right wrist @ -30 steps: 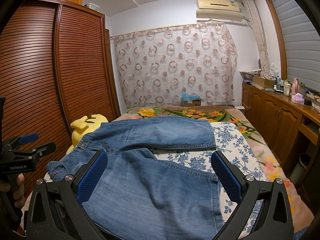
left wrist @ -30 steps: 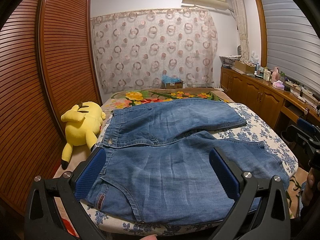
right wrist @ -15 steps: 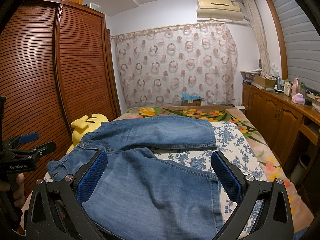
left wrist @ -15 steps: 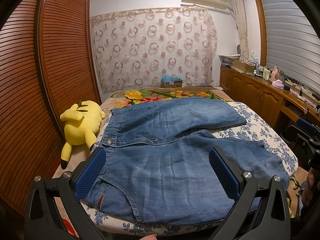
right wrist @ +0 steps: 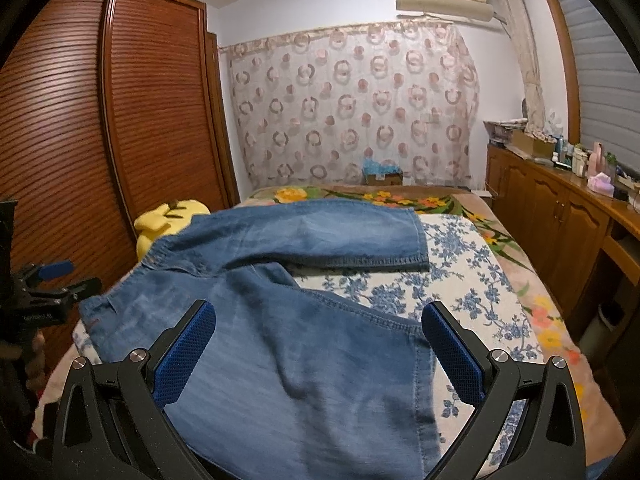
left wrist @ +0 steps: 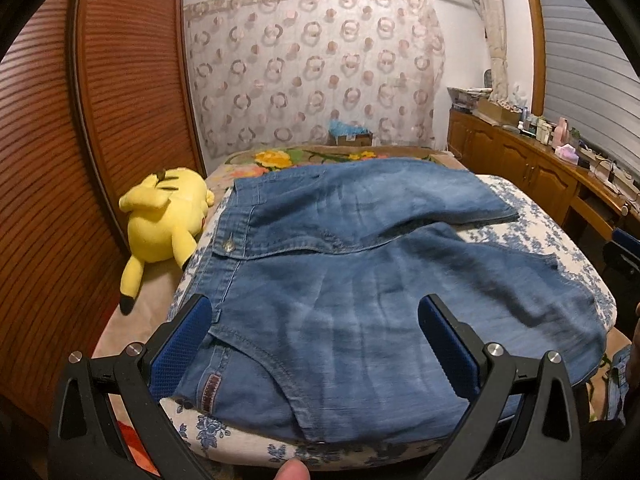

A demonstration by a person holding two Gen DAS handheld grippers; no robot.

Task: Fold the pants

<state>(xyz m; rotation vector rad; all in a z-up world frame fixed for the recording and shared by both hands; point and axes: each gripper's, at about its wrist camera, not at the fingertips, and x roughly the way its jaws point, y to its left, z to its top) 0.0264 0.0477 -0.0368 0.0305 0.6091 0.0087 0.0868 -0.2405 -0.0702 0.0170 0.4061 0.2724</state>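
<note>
Blue denim pants [left wrist: 360,280] lie spread flat on the bed, waistband to the left, both legs running right and slightly apart. My left gripper [left wrist: 316,344] is open and empty, held above the near waistband and hip. In the right wrist view the pants [right wrist: 288,340] show with the near leg hem close below. My right gripper [right wrist: 318,352] is open and empty over that near leg. The left gripper's body shows at the left edge of the right wrist view [right wrist: 44,292].
A yellow plush toy [left wrist: 164,216] lies on the bed left of the waistband, by the brown slatted wardrobe [left wrist: 80,160]. The blue-flowered bed cover [right wrist: 460,280] ends at the near edge. A wooden cabinet [right wrist: 560,232] with bottles runs along the right.
Both grippers have moved forward and lower toward the pants. The pants have not moved, and both jaws stay open.
</note>
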